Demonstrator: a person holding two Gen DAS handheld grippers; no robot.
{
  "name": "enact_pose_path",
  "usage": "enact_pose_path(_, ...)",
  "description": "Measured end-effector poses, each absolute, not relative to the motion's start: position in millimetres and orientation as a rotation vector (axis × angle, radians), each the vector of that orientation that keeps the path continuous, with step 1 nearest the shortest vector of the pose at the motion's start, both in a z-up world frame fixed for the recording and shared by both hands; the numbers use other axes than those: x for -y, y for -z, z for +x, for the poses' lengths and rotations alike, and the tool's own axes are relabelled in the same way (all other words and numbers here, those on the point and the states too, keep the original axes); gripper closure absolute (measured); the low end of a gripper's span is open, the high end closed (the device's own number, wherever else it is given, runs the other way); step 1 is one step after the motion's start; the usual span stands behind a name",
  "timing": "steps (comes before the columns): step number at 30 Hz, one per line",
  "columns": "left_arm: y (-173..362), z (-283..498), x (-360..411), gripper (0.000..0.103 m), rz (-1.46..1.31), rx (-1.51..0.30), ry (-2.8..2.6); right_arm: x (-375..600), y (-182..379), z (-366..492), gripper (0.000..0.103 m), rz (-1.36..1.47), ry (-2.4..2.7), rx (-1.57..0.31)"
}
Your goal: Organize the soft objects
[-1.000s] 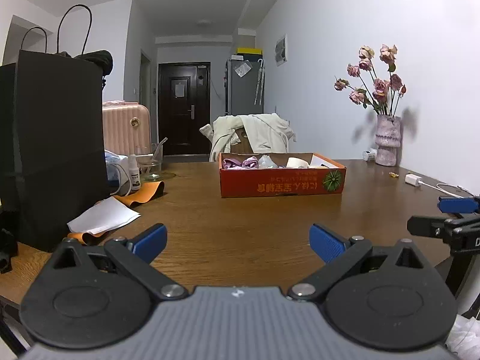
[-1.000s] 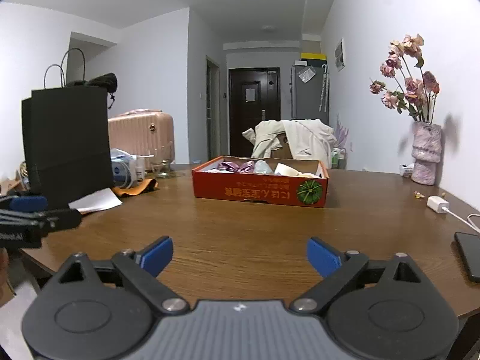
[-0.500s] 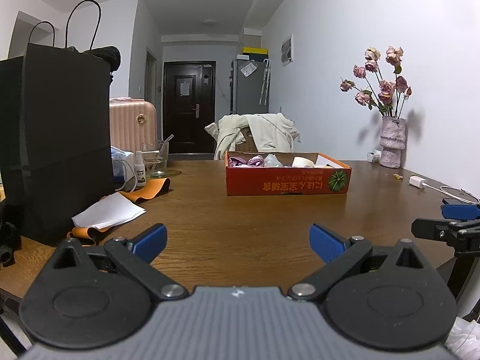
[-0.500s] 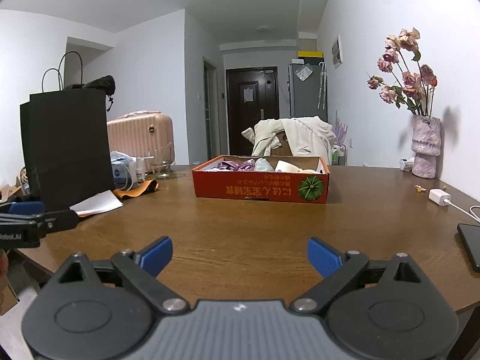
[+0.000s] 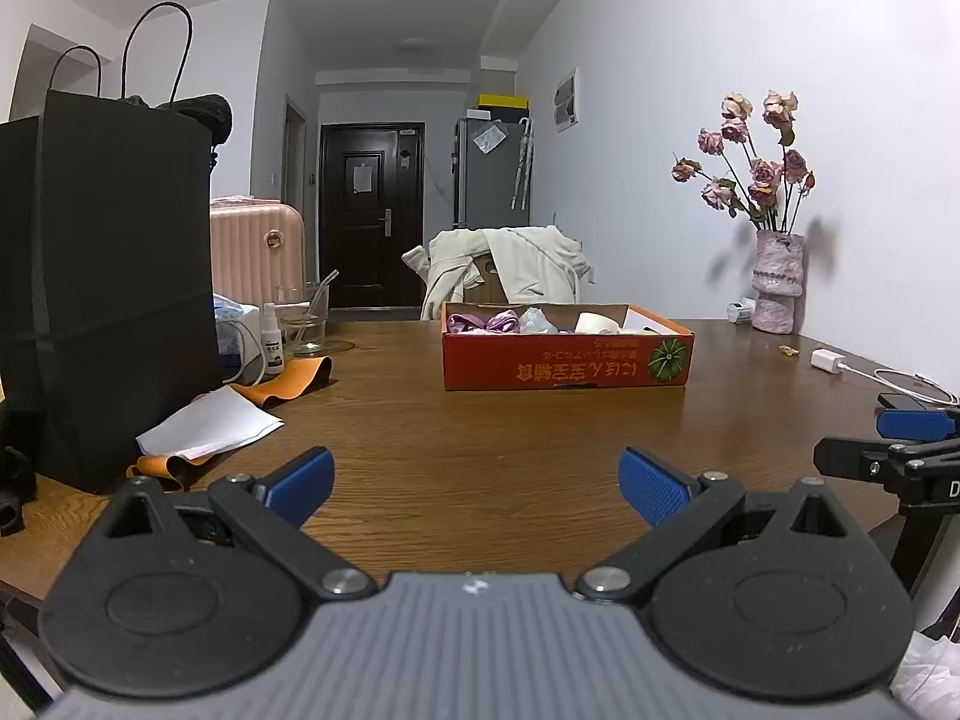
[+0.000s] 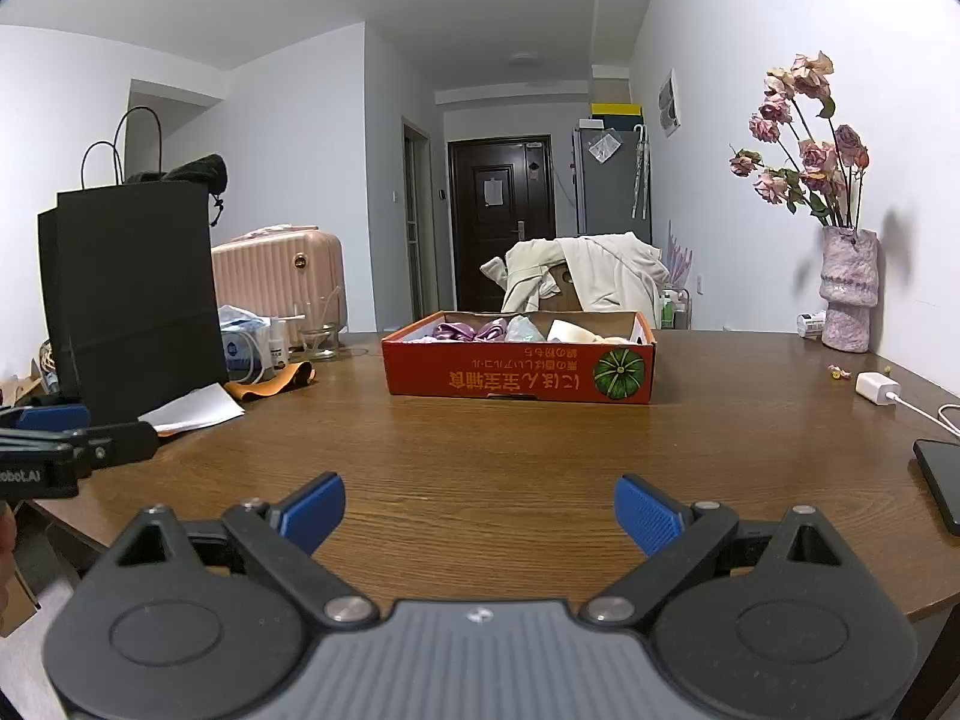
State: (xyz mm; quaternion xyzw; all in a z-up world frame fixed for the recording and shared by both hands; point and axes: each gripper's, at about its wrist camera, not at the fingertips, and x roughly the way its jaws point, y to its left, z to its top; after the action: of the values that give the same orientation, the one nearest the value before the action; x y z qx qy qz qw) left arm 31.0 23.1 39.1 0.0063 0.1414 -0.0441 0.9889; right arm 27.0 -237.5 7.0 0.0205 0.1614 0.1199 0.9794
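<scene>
Across the brown wooden table (image 6: 480, 468), an orange cardboard box (image 6: 519, 375) is holding crumpled purple satin cloths (image 6: 468, 331) — light, limp, likely slippery; pinching a bunched fold seems best. Left gripper (image 5: 477, 483) and right gripper (image 6: 480, 510) are both hovering with jaws spread, carrying nothing.

Black linkage tongs (image 5: 474, 483), blue ribbed pads (image 6: 645, 513) (silver pivot screws), grey grooved body

Wooden table (image 5: 510, 438) under orange box (image 5: 564, 360)
</scene>
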Motion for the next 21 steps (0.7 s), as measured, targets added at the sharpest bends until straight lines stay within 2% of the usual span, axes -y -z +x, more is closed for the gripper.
enact_pose_path(21,-39.0,28.0,-17.8,0.0,0.016,-0.283,0.091,238.3,-8.0,24.2,0.006,0.059,-0.228,-0.306)
